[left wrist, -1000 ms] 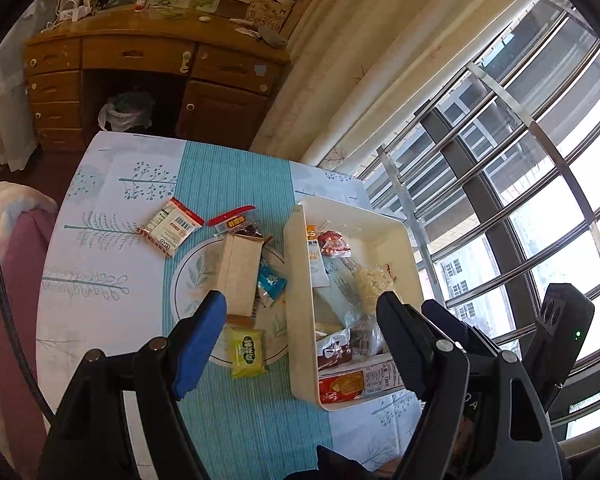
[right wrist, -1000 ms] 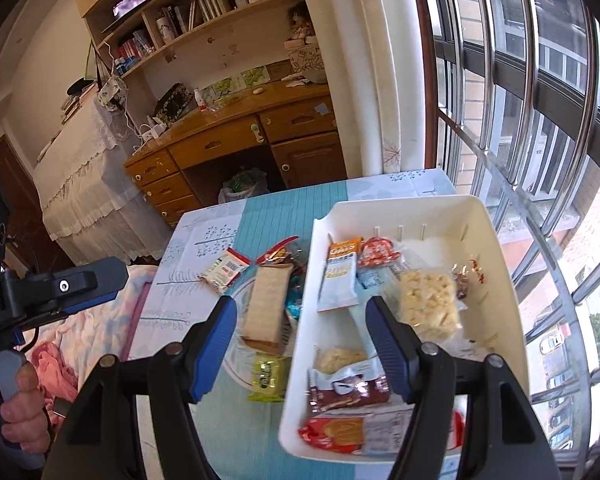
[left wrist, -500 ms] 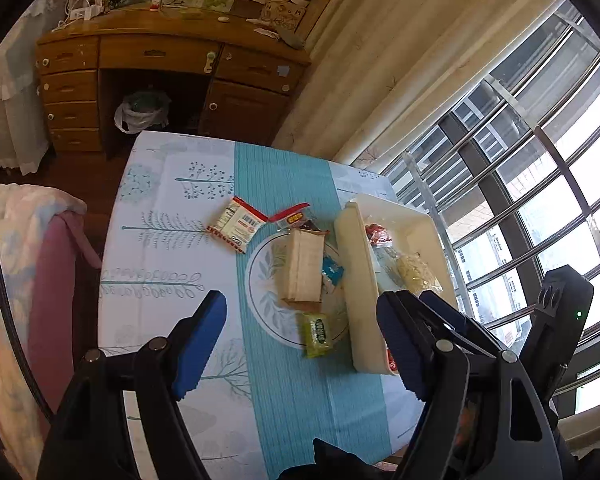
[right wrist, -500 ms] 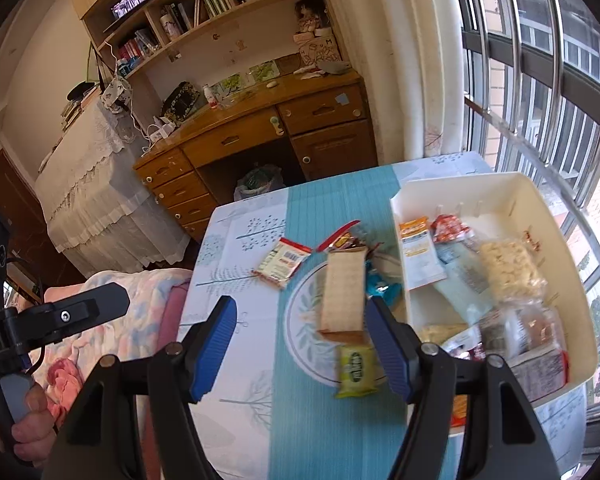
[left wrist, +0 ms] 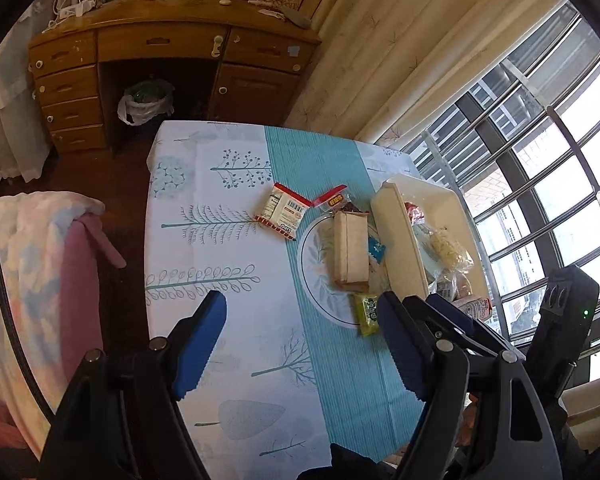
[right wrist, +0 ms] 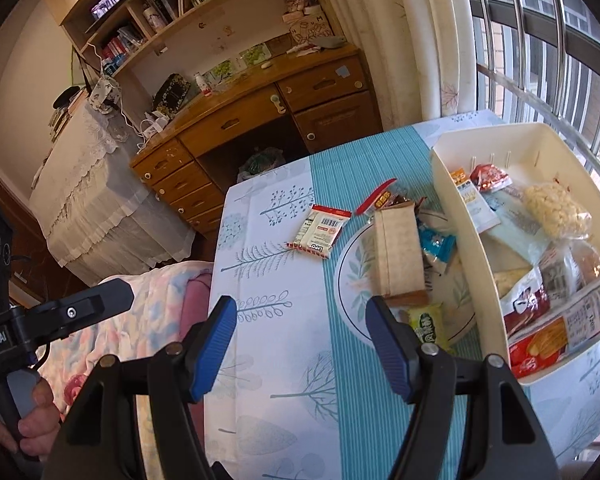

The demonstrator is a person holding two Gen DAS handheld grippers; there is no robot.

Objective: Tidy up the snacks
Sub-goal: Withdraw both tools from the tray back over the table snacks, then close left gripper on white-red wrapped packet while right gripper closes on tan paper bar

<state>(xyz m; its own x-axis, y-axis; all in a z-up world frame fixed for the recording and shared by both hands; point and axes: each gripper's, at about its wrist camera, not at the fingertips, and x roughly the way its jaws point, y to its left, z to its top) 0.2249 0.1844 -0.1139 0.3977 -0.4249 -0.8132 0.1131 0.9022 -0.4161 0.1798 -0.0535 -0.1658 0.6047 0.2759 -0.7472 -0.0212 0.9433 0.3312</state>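
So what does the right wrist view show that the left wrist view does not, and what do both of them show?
Only the right wrist view shows the bookshelf above the desk, the hand gripping the left tool's handle, and the cracker packet at the bin's near end.

Only the left wrist view shows the desk's left drawer stack in full.

Both show the white bin, the tan box on the plate, the green packet, and open, empty tools.
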